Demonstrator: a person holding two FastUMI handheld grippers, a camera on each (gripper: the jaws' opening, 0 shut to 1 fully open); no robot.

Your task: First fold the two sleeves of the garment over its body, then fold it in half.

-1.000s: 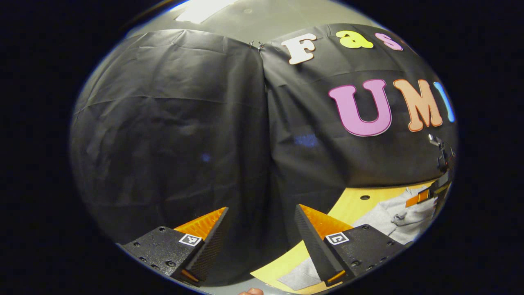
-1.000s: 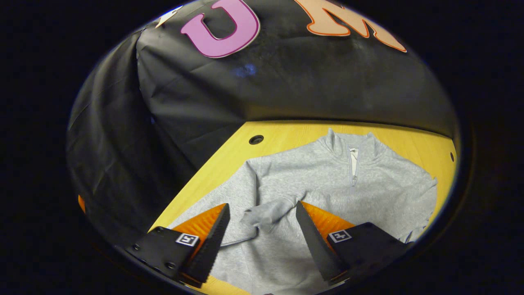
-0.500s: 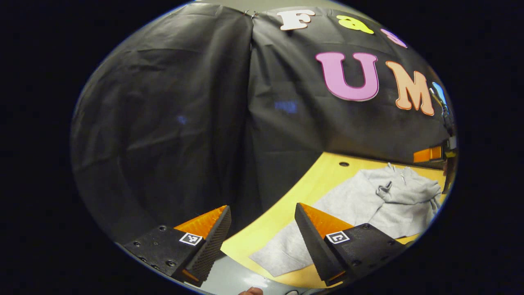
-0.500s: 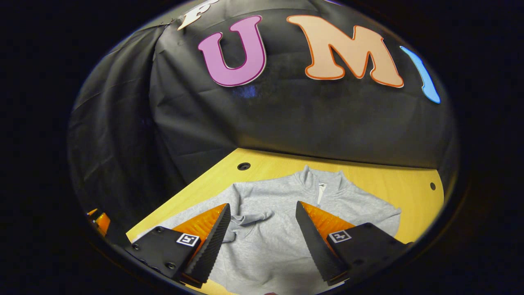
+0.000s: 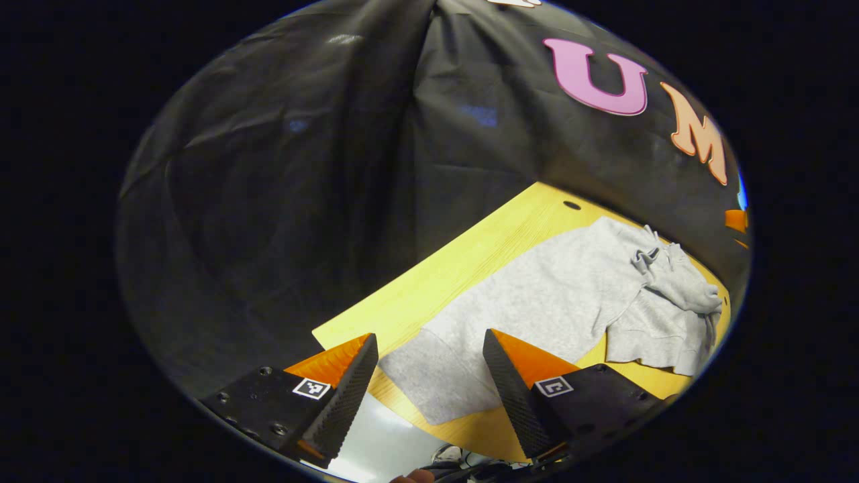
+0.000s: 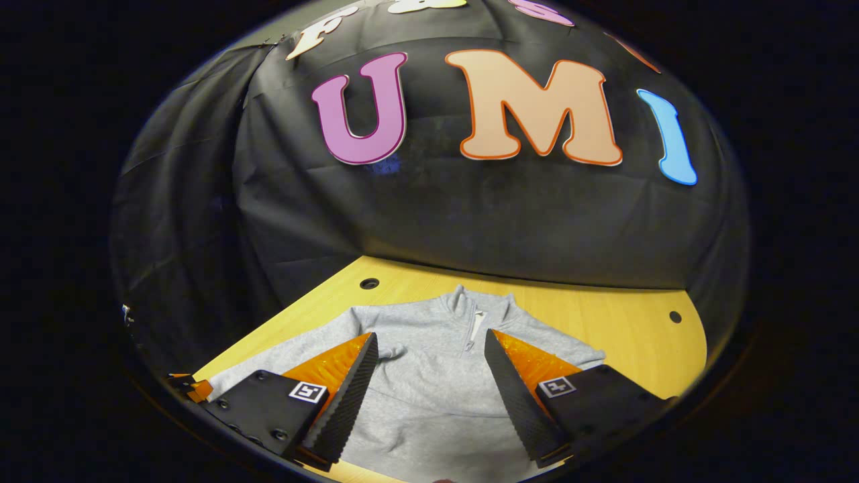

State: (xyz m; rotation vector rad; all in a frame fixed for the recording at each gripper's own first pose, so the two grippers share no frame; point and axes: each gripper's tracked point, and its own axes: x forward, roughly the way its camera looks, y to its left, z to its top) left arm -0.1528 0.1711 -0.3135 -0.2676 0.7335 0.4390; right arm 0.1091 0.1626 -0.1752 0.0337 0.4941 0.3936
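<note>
So the grey quarter-zip sweatshirt (image 6: 436, 376) is lying flat on the yellow wooden worktop (image 6: 624, 329), collar pointing away from the right gripper (image 6: 429, 396), which hangs over its chest with fingers spread wide and nothing in them. Left gripper (image 5: 429, 396) is released too, sitting above the near hem corner of the sweatshirt (image 5: 537, 302); one sleeve (image 5: 678, 282) is bunched across the body off to its far right.
</note>
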